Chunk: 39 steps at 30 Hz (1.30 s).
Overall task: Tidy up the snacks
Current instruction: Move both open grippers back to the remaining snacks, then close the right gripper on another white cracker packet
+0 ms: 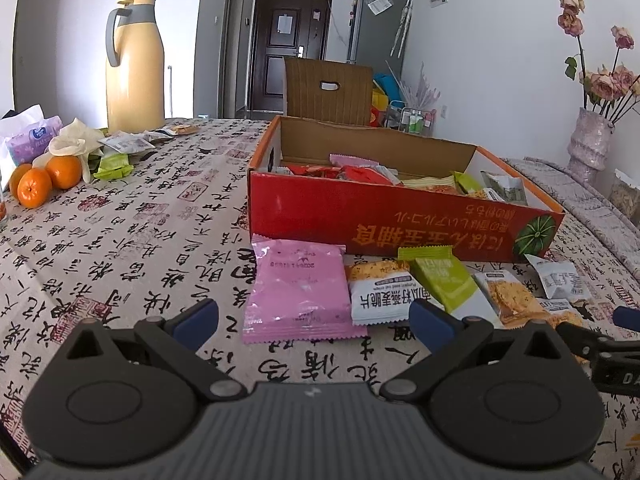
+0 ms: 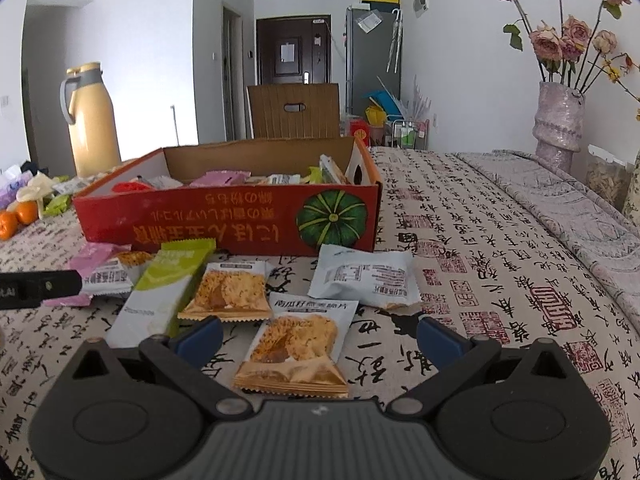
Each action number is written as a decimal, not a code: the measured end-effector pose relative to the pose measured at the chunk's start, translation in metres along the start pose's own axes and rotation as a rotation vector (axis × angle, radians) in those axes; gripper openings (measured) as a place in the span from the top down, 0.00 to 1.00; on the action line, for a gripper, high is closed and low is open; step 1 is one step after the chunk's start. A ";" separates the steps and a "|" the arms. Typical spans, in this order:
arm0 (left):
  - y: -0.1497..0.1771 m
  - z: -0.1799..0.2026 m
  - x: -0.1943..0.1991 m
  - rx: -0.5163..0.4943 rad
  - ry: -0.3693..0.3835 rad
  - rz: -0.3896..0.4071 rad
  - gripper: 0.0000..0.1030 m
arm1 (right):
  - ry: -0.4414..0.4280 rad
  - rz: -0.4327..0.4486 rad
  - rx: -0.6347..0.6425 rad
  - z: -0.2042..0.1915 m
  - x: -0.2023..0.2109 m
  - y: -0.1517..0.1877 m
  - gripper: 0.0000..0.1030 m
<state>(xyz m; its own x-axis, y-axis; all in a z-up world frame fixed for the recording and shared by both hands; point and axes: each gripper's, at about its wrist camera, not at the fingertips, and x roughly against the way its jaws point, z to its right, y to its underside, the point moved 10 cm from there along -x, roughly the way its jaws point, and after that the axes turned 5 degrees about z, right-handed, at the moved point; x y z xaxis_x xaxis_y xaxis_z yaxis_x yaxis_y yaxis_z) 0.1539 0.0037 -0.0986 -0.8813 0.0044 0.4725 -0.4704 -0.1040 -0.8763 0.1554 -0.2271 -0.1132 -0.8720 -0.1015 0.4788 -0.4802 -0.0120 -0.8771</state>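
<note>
Right wrist view has the right gripper [image 2: 318,334] low over the tablecloth [image 2: 500,264] with its blue fingers spread wide and nothing between them, lined up on an oat crisp packet [image 2: 296,350] that lies flat on the side of the red box [image 2: 228,216] nearest the camera. That wide stance suits a flat pouch, probably so the pads can close across its width. Left wrist view shows the left gripper [image 1: 314,320] likewise wide and empty, facing a pink packet [image 1: 298,294] that lies just in front of the red box's near wall.

Between the two, also in front of the red box, lie a green bar packet [image 2: 160,296], a second crisp packet [image 2: 230,290] and a pale packet [image 2: 366,278] turned label-side down; some overlap at their edges. Snacks already fill the red box's floor, so the loose ones likely belong there too.

Left of the red box, well apart, sit oranges [image 1: 44,180] beside more wrappers, with a yellow jug [image 1: 134,66] behind them.
</note>
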 end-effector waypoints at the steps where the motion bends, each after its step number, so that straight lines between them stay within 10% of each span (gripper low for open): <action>1: 0.000 0.000 0.000 0.002 0.000 -0.001 0.00 | 0.003 -0.008 0.006 0.000 -0.002 0.000 0.00; 20: 0.001 -0.002 -0.002 0.019 0.000 -0.013 0.00 | 0.026 -0.148 -0.023 0.003 -0.037 0.008 0.01; 28: 0.002 -0.003 -0.002 0.021 0.000 -0.016 0.00 | -0.020 -0.083 0.002 -0.007 -0.023 0.005 0.54; 39: 0.002 -0.004 -0.002 0.020 -0.006 -0.019 0.00 | -0.001 0.032 -0.017 -0.004 -0.007 -0.001 0.60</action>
<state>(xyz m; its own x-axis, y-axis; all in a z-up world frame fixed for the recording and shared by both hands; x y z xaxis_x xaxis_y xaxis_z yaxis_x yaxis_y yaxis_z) 0.1546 0.0070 -0.1017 -0.8718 0.0008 0.4898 -0.4861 -0.1236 -0.8651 0.1618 -0.2223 -0.1156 -0.8867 -0.1028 0.4507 -0.4539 0.0080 -0.8910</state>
